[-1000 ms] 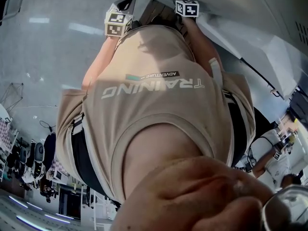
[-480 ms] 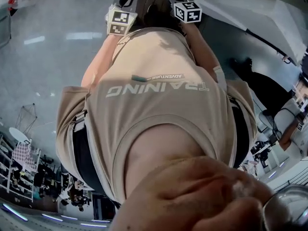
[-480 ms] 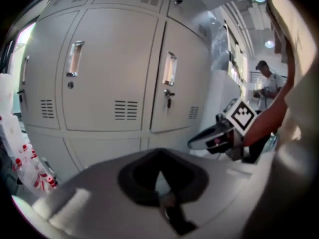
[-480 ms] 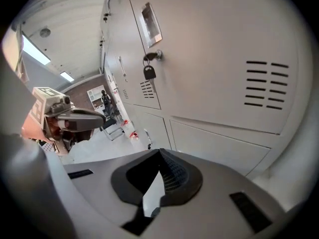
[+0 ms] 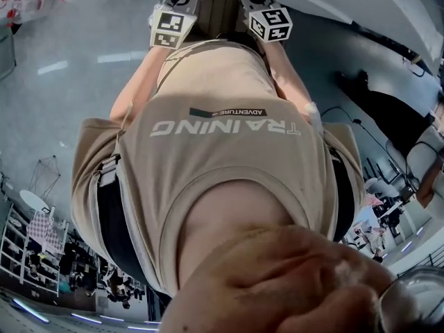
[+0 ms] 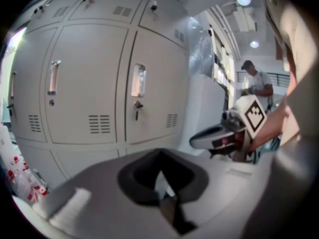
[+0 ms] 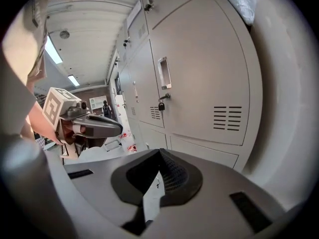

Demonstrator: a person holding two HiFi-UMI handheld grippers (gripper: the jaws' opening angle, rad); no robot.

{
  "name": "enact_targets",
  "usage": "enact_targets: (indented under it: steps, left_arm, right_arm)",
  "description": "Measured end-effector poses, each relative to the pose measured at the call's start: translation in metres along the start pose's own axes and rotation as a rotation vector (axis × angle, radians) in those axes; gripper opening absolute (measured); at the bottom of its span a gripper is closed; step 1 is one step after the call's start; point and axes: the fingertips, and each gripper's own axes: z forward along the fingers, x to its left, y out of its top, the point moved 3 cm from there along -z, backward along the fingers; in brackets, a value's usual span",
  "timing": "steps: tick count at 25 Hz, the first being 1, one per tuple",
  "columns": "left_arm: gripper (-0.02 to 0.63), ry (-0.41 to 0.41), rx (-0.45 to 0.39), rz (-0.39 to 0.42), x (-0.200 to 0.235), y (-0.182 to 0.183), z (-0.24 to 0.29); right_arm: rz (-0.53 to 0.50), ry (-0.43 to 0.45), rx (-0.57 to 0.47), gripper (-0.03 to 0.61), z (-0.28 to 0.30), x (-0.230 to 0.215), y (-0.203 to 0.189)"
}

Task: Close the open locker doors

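Holding left gripper [image 6: 160,177] and right gripper [image 7: 157,177] up before grey locker doors [image 6: 89,83].

Pointing the left gripper at doors filling nine to one o'clock, those in view lying flush, a key [image 6: 138,105] sitting in one lock, jaws pressed together on nothing; aiming the right gripper at more flush doors from twelve to three o'clock, a padlock [image 7: 161,105] hanging under one handle, jaws likewise meeting, empty; showing both at twelve o'clock above a tan shirt [image 5: 222,165] in the head view.

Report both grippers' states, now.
Left gripper: closed, holding nothing.
Right gripper: closed, holding nothing.
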Motion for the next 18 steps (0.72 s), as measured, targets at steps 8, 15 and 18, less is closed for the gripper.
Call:
enact_targets:
  steps: [8, 15, 18]
  left_arm:
    - [-0.005, 0.104, -0.089, -0.080, -0.052, 0.032, -0.016]
    - [-0.005, 0.220, -0.154, 0.006, -0.099, 0.049, -0.066]
    - [-0.005, 0.194, -0.142, -0.047, -0.129, 0.062, -0.089]
  right_arm:
    - [-0.087, 0.041, -0.082, 0.014, -0.084, 0.011, -0.001]
    - [-0.082, 0.027, -0.274, 0.014, -0.147, 0.029, 0.028]
    - [-0.091, 0.065, -0.313, 0.014, -0.174, 0.049, 0.046]
